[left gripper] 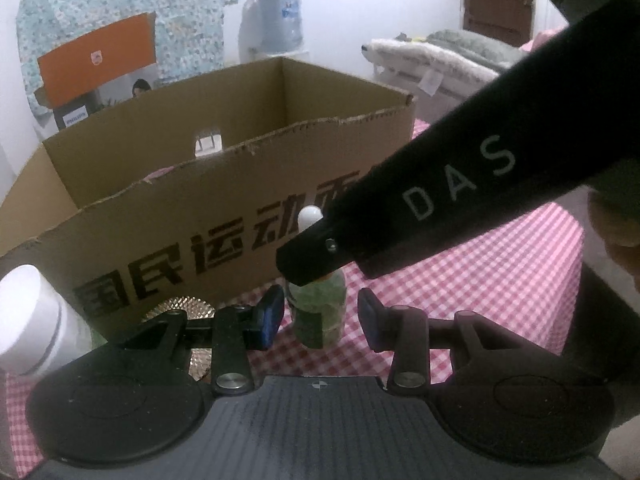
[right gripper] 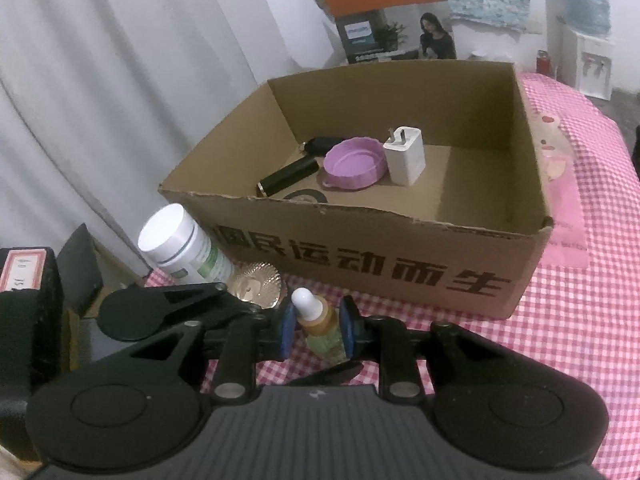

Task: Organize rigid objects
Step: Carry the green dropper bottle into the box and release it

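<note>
A small green dropper bottle with a white tip stands on the pink checked cloth in front of the cardboard box. My right gripper is shut on the bottle, its blue pads against both sides. In the left wrist view the bottle stands between the spread fingers of my left gripper, which is open and not touching it. The right gripper's black body reaches in from the upper right and covers the bottle's neck. The box holds a white charger, a purple lid and a black tube.
A white pill bottle and a gold embossed disc sit left of the dropper bottle, close to the box front. A black case stands at the far left. The box wall rises right behind the bottle.
</note>
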A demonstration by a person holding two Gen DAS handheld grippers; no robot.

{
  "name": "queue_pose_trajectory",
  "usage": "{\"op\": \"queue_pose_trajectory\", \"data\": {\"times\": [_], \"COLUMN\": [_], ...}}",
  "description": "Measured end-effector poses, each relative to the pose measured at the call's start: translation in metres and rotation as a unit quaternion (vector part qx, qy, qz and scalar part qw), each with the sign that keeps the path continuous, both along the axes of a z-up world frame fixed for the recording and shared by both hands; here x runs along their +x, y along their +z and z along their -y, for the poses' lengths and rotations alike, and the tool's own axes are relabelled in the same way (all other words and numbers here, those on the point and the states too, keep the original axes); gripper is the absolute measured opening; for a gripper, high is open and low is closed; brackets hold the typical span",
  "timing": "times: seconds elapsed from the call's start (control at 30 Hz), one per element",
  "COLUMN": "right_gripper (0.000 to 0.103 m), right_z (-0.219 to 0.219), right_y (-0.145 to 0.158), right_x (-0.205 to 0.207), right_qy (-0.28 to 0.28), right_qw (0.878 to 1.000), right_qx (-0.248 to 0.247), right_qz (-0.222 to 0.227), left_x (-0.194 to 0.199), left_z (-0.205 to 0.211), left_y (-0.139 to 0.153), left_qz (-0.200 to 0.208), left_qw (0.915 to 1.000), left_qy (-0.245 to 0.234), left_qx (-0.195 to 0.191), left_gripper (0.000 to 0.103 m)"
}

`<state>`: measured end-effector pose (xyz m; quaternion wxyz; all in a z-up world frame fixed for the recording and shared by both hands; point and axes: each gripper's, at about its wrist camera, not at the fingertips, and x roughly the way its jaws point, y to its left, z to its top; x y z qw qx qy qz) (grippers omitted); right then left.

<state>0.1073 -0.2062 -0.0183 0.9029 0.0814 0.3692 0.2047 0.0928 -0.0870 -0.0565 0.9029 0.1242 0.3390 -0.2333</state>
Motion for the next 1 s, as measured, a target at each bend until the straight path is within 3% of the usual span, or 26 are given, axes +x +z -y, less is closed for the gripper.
{"op": "queue_pose_trajectory", "data": {"times": [0.2,0.5,0.8,1.0], "right_gripper": [0.031,0.023,0.023,0.024], "right_z": [-0.004,0.001,-0.001,-0.002], "right_y": [-0.006,0.003,0.054,0.099], "right_x": [0.007,-0.004,-0.036,-0.033], "right_qy": [0.004,-0.001,0.021,0.043], "right_qw": [1.000,1.000,0.996,0.988], "right_qx": [-0.014,-0.013,-0.024,-0.034], "right_qz": [0.003,0.017,0.088,0.145], "left_x": [0.005,-0.006,-0.030,-0.013], "left_z": [0.004,0.003,-0.002,-0.002], "left_y": [-0.007,0.003,0.055,0.092], "left_qz": [-0.001,0.012,0.076,0.102], "left_qw": [1.0000,0.9999,0.9968,0.9939], "left_qy": [0.002,0.000,0.014,0.026], "left_qx": [0.008,-0.001,-0.018,-0.032], "left_gripper": [0.032,0.031,0.031,0.031]}}
